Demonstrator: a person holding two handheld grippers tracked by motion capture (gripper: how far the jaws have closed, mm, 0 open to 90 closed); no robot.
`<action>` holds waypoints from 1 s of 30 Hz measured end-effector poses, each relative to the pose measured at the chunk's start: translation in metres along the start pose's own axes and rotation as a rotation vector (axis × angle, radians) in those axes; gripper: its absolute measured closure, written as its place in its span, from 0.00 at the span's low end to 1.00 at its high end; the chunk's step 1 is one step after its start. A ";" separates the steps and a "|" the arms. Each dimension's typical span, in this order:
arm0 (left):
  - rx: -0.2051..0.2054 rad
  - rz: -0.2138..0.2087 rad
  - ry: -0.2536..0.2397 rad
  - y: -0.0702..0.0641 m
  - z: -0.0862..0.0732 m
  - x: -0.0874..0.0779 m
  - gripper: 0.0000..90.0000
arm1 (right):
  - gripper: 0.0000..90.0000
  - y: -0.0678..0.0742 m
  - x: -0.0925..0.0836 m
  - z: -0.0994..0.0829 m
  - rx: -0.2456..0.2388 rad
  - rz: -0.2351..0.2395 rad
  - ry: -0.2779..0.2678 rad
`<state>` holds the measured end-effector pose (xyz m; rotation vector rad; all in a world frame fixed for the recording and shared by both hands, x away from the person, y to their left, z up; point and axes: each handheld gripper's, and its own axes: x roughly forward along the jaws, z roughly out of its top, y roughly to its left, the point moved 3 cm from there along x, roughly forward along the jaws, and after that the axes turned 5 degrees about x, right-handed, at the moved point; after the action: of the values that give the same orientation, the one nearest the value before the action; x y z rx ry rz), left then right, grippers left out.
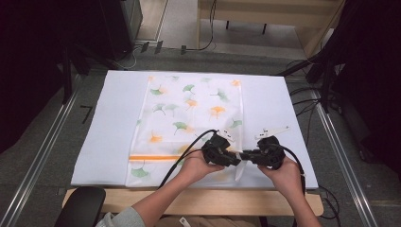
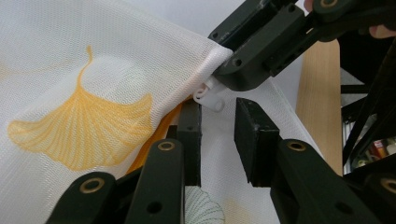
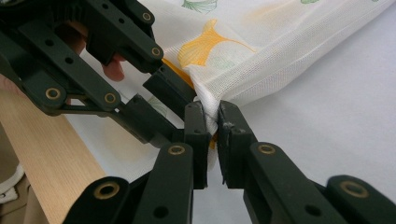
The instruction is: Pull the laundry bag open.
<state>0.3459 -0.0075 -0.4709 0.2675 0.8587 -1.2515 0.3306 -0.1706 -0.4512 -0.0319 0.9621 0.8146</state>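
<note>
The mesh laundry bag (image 1: 189,118), white with printed ginkgo leaves, lies flat on the white sheet (image 1: 113,123) that covers the table (image 1: 213,201), running from the far edge toward the near edge, right of the middle. Its orange zipper band (image 1: 151,157) crosses the bag close to the near edge, and the work seems to be on that zipper, at the bag's near right corner.

Both hands meet there. The right gripper (image 3: 212,122) has its jaws clamped on a bunched corner of the mesh (image 3: 210,100), probably to anchor the fabric so the zipper can be drawn without the whole bag sliding over the sheet. The left gripper (image 2: 218,122) faces it from the other side; its jaws stand apart, with the small white zipper pull (image 2: 208,94) just beyond the tips and not yet pinched. I judge they are lining up to take that pull.

In the high view the two grippers sit nose to nose, nearly touching, with their cables (image 1: 182,156) trailing back toward the person at the near edge.
</note>
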 end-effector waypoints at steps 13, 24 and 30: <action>-0.034 0.006 0.000 0.004 0.000 -0.004 0.94 | 0.95 0.002 0.000 0.000 -0.003 0.015 0.006; -0.063 0.012 0.011 0.005 0.000 -0.004 1.00 | 0.95 0.001 0.000 -0.001 -0.003 0.017 0.010; -0.067 0.030 0.021 0.006 -0.001 -0.004 1.00 | 0.95 0.002 -0.001 -0.001 -0.003 0.012 0.009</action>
<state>0.3503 -0.0023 -0.4705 0.2397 0.9098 -1.1913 0.3290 -0.1703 -0.4503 -0.0326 0.9705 0.8277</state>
